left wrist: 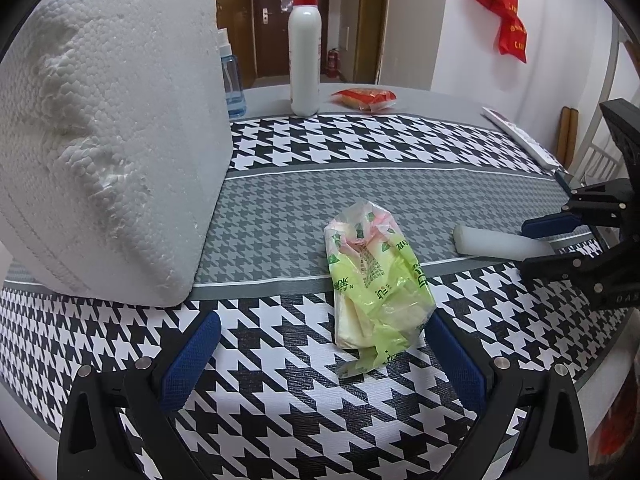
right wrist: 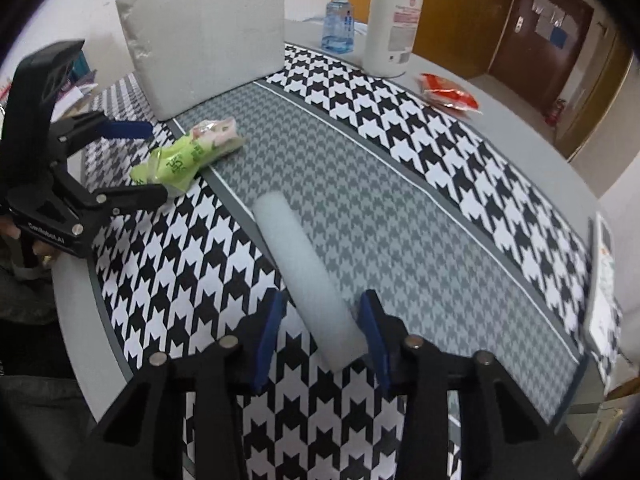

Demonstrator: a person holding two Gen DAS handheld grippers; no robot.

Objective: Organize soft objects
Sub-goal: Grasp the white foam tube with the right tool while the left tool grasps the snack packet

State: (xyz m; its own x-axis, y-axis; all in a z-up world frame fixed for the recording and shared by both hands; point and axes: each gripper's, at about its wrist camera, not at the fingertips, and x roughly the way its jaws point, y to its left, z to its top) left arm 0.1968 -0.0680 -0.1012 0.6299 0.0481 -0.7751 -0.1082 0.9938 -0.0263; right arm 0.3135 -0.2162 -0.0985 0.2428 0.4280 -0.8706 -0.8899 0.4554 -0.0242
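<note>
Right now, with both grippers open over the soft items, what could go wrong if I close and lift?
1. The white foam roll sits between the right gripper's fingers near one end only; lifted there, it may droop or slip.
2. The tissue pack lies off-centre, close to the left gripper's right finger, so closing may catch only loose wrapper.
3. The foam block stands nearby; a swing might tip it.

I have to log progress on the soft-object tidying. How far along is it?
Nothing looks sorted yet. The foam roll lies on the mat between the right tongs, which are open and not yet gripping. The tissue pack lies flat ahead of the open left tongs, ungrasped. The foam block stands at the back, untouched. All three are left.
</note>
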